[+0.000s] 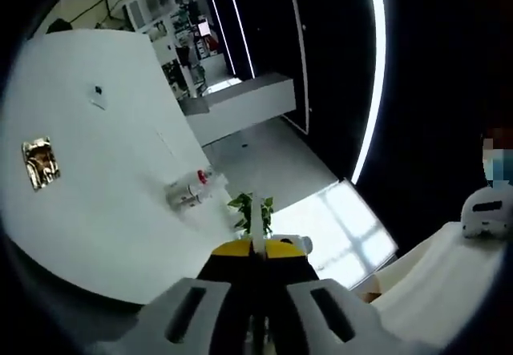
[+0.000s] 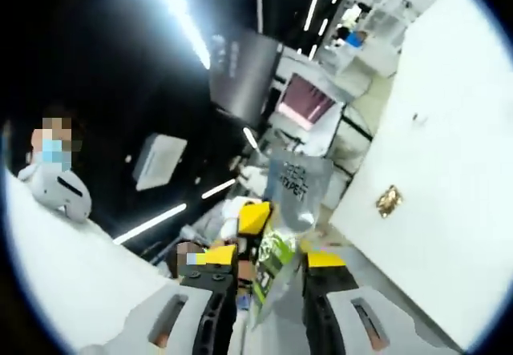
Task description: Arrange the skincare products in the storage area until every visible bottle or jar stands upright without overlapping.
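White tabletop (image 1: 104, 211) fills the left part of the left gripper view, and on it, near its right edge, a small clear bottle (image 1: 191, 190) with a red-and-white cap lies on its side. Far to the left on the same surface there is a small golden sachet (image 1: 40, 163), well apart from the bottle. Just beyond the table edge some green leaves (image 1: 252, 209) show, right above the jaw tips.

The left gripper (image 1: 256, 247) has its yellow-tipped jaws pressed together with only a thin line between them — whether something thin is pinched there, I cannot tell. A pale rounded thing sits just to the right of its tips, but it is too small to name.

In the right gripper view, the right gripper (image 2: 272, 259) has its jaws clearly apart, and between them stands a glossy packet (image 2: 276, 263) with green print, continuing upward into a clear film pouch (image 2: 300, 180) with dark letters. The packet lies in the gap, but the jaws do not seem to squeeze it; I would call this gripper wide. The other gripper's yellow tip (image 2: 255, 216) comes in from the left, close to the packet.

As for progress, I judge the task to be at an early stage: the one bottle that I can see is lying down, not upright, and the hands appear busy with packaging and not with placing. The storage area itself I cannot identify — so standing the bottle up and arranging the rest is likely all still to do.
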### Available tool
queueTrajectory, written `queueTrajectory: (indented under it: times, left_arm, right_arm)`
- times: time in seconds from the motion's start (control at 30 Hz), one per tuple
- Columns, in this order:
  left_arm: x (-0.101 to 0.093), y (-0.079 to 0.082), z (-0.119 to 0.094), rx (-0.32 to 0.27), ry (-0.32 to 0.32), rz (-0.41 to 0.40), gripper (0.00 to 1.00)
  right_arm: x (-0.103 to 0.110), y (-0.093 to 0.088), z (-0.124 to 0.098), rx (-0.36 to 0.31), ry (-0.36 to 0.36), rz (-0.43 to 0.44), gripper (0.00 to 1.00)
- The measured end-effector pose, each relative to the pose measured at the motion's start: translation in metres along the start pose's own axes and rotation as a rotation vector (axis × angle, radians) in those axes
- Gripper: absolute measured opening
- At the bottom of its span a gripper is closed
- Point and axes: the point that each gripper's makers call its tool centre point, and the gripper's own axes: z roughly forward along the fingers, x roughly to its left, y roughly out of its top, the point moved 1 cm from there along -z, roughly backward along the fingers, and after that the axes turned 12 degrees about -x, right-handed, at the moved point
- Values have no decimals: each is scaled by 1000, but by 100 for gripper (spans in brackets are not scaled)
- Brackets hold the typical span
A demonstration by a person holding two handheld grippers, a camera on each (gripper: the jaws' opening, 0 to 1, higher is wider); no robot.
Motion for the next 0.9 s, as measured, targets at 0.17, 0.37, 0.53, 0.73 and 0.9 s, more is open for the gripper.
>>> queueTrajectory:
  times: [0.17,0.37,0.53,0.73,0.9]
  left_arm:
    - [-1,0,0,-4,-6,22,0]
    - [2,2,1,-15,13,12,0]
    - [3,6,0,-38,24,18,0]
    - [5,8,0,-45,32,4,0]
    - [6,10,0,-56,38,2,0]
  right_arm:
    - [-6,-9,8,0,-21,49,20]
    - [1,-11,2,-18,18,162,7]
    - [7,10,-4,-113,64,198,6]
    - [3,16,-7,-146,53,224,3]
    - [-1,23,-9,-192,53,253,1]
